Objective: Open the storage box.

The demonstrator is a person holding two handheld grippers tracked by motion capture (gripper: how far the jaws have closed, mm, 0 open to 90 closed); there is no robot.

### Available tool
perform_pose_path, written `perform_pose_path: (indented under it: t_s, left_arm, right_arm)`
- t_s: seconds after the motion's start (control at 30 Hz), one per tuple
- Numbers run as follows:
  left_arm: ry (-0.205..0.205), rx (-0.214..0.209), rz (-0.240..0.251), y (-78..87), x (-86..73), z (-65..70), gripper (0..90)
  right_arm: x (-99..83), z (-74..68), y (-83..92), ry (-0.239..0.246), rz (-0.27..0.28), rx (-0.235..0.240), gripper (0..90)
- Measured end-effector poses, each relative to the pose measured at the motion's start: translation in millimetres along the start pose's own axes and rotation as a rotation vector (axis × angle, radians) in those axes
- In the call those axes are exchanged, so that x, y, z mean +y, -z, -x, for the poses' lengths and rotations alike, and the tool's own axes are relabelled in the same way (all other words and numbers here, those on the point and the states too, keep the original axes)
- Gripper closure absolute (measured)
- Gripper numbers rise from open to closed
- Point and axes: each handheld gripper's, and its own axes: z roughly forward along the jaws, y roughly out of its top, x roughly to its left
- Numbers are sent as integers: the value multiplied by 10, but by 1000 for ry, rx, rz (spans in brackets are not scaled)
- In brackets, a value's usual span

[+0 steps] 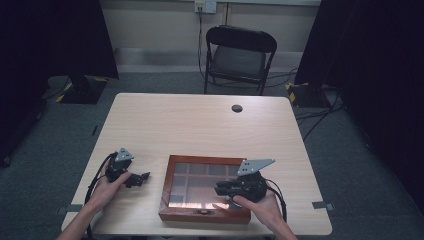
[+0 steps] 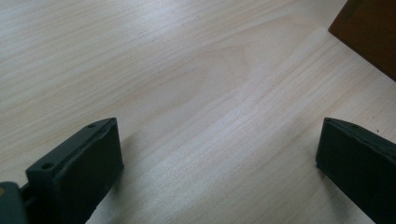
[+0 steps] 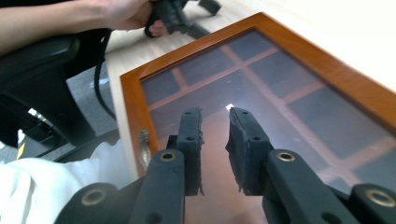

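1. The wooden display box (image 1: 205,190) lay flat on the light wood table (image 1: 200,125), near the person's edge and right of centre, its glass lid down over a grid of compartments.
2. The right gripper (image 1: 223,189) hovered over the glass lid (image 3: 261,93) with its jaws drawn narrow, a small gap between the pads and nothing in it. Whether the tips touched the glass could not be told.
3. The left gripper (image 1: 142,177) rested on the table just left of the box, jaws wide apart and empty.
4. Risk, as a judgement: narrow jaws pressed down on the pane could scratch it or skid across it, because glass gives the rubber pads (image 3: 243,135) no edge to catch.
5. Another risk: lifting the lid by its front latch (image 3: 144,147) with one gripper could drag or tip the box, since the left gripper stood apart from it and did not brace it.
6. A poor grip on the small latch could also let the lid drop back hard on the frame.
7. The right gripper view showed the latch on the front rim, the dividers under the glass and the gap between the pads; the high view gave these only faintly.
8. The high view showed both hands, the box's place on the table and a black folding chair (image 1: 240,55) beyond.
9. The left gripper view showed bare tabletop between its wide jaws and a box corner (image 2: 369,32).
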Motion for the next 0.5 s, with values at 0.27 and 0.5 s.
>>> perform_pose_path:
  t_s: [0.27, 0.5]
  left_arm:
    - [0, 1, 0, 0, 0, 0, 0]
    - [-3, 1, -1, 1, 1, -2, 0]
  right_arm:
    - [-28, -140, -106, 39, -32, 64, 780]
    - [-55, -249, -247, 77, -67, 128, 781]
